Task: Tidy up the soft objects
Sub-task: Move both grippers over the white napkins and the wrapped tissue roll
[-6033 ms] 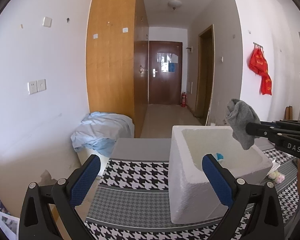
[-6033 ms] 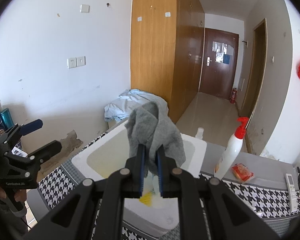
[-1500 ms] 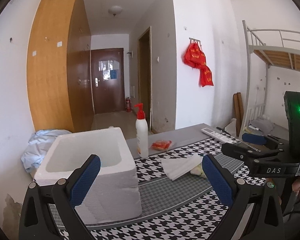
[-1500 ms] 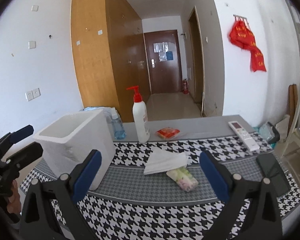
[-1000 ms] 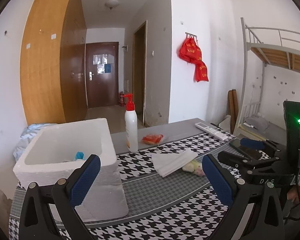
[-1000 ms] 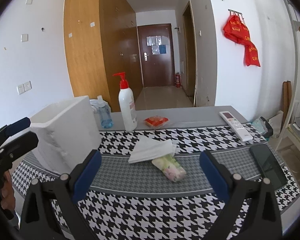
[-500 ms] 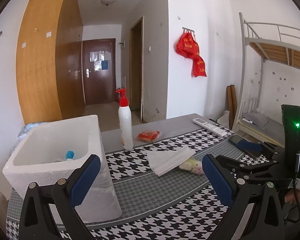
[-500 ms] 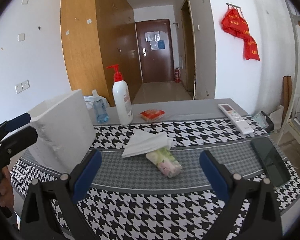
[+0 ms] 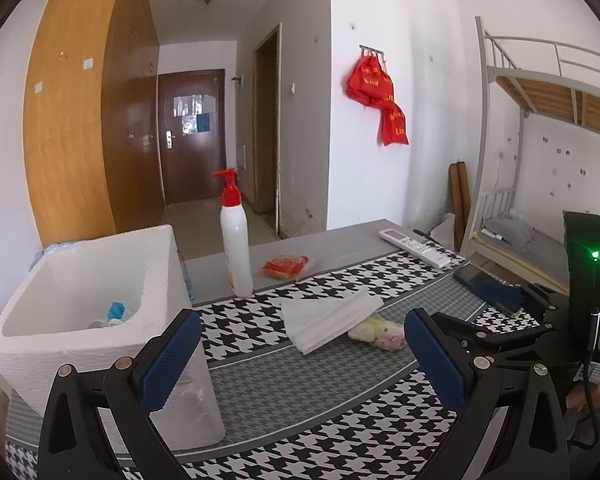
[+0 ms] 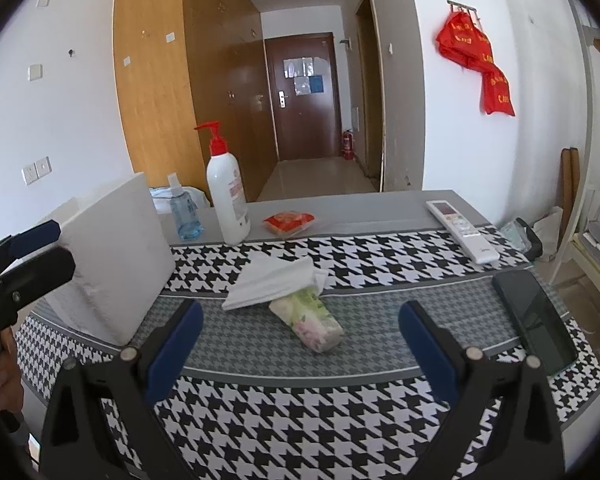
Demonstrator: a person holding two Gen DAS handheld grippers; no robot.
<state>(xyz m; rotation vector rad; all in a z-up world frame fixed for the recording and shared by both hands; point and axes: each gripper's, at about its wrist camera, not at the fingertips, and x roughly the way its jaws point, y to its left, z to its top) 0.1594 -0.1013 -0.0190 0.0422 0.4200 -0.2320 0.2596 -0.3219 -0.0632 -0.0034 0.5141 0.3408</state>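
Blue-padded, both sets of jaws wide apart, gripping nothing: left gripper (image 9: 300, 354), right gripper (image 10: 300, 342). Ahead between the right jaws, on the houndstooth counter (image 10: 380, 258): floral tissue pack (image 10: 306, 322), touching white cloth (image 10: 274, 276) beyond. Farther left, white foam box (image 9: 88, 304); past it, pump bottle (image 10: 224, 192).

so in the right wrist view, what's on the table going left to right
foam box → spray bottle → pump bottle → orange packet → remote → phone
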